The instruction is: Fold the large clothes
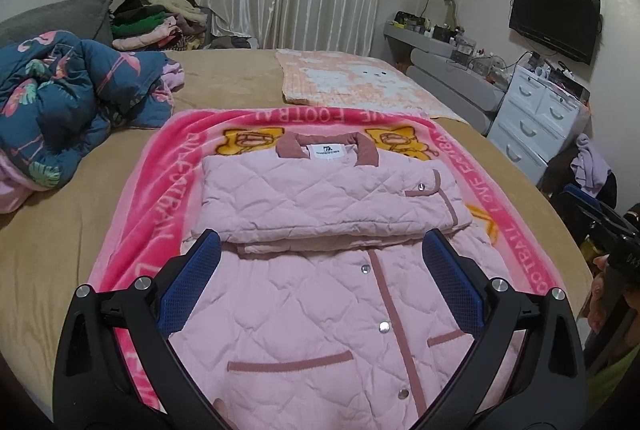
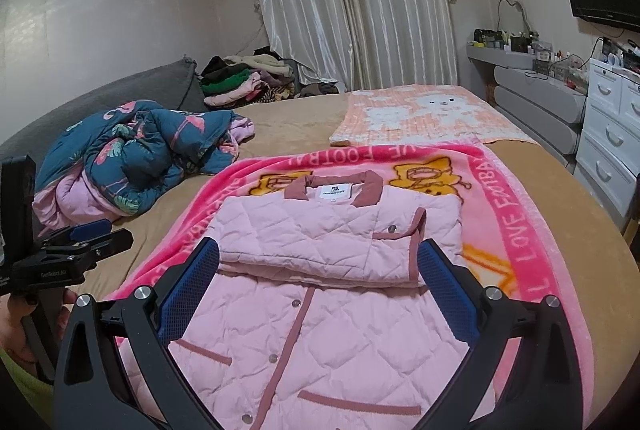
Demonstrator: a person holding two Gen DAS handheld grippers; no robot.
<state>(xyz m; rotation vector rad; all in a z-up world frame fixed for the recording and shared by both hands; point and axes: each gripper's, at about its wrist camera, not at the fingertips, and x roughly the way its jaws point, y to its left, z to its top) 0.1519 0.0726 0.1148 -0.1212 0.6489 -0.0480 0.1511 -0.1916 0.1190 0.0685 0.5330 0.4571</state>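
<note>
A pink quilted jacket (image 1: 320,310) with a dusty-rose collar and trim lies face up on a bright pink blanket (image 1: 160,198). Its sleeves are folded across the chest into a flat band (image 1: 320,198). It also shows in the right wrist view (image 2: 320,330) on the blanket (image 2: 520,230). My left gripper (image 1: 320,242) is open and empty, hovering over the jacket's lower half. My right gripper (image 2: 318,250) is open and empty, also above the lower half. The left gripper shows at the left edge of the right wrist view (image 2: 80,242); the right gripper shows at the right edge of the left wrist view (image 1: 600,226).
The blanket lies on a tan bed (image 1: 60,230). A crumpled blue flamingo quilt (image 1: 72,102) sits at left. An orange-and-white bear blanket (image 1: 352,82) lies beyond. A clothes pile (image 1: 152,18) is at the back. White drawers (image 1: 536,114) and a TV (image 1: 554,18) stand at right.
</note>
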